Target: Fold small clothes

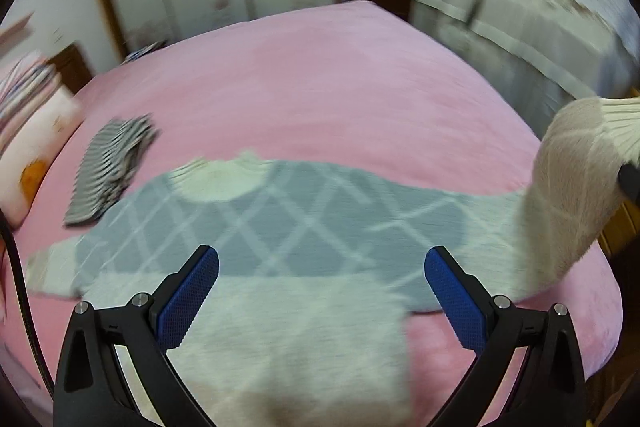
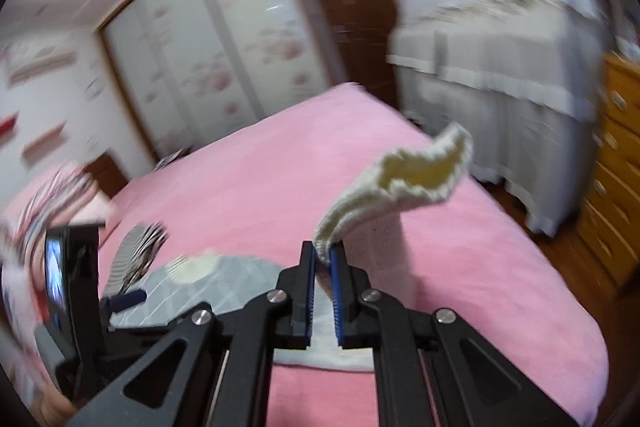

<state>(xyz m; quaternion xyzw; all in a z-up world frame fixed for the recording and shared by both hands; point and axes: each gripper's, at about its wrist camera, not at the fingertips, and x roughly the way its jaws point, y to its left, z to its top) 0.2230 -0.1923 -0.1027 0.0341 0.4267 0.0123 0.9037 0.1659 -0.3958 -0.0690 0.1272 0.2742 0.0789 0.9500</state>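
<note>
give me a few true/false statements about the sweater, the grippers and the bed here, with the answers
1. The right gripper is shut on the sweater's sleeve cuff. True.
2. The left gripper holds the sweater's hem. False: its jaws stand wide apart over the sweater, gripping nothing.
3. The sweater lies on a pink bed cover. True.
4. The whole sweater lies flat. False: the sleeve on the right is lifted off the bed.
5. The striped garment lies on top of the sweater's chest. False: it lies on the bed beside the sweater's shoulder, towards the pillow.
</note>
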